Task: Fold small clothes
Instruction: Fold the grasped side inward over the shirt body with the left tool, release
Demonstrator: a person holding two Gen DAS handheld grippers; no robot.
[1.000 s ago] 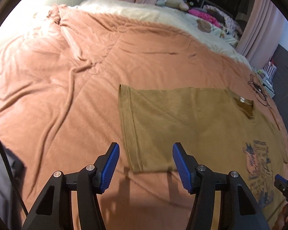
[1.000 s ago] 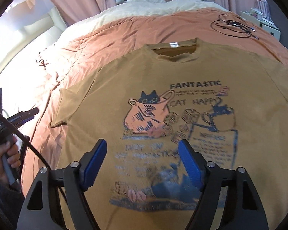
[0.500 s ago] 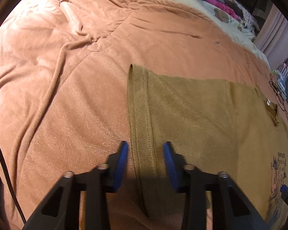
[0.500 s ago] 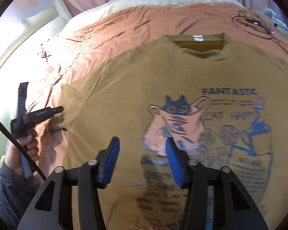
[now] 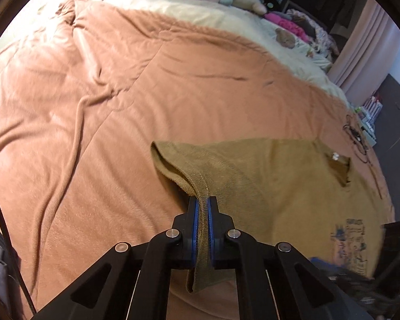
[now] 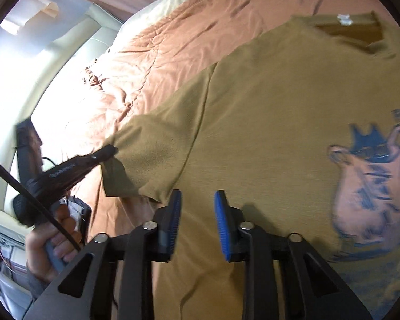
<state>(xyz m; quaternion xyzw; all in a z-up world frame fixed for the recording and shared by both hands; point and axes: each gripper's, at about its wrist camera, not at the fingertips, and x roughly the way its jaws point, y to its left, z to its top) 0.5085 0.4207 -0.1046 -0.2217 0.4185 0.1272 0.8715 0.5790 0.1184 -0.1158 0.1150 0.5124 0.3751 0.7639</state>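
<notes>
The left gripper (image 5: 203,213) has its blue fingers (image 5: 196,221) squeezed tight on the hem of the sleeve (image 5: 200,184) of the brown T-shirt (image 5: 280,181). The sleeve is pulled up off the bed (image 5: 93,106), and a bit of the hem hangs down past the fingers.

The right gripper (image 6: 197,221) has its fingers (image 6: 221,221) a little apart and they are closing. They sit just over the T-shirt (image 6: 266,120), below where the sleeve (image 6: 152,154) joins the body. I cannot tell if any cloth is between them.

The T-shirt lies flat on the orange bed cover (image 6: 173,45), front side up. Its cat picture (image 6: 370,186) is to the right of the right gripper, and its neck hole (image 6: 354,32) is at the far end. To the left of the T-shirt, a hand (image 6: 50,242) holds the left gripper (image 6: 104,153) at the sleeve
</notes>
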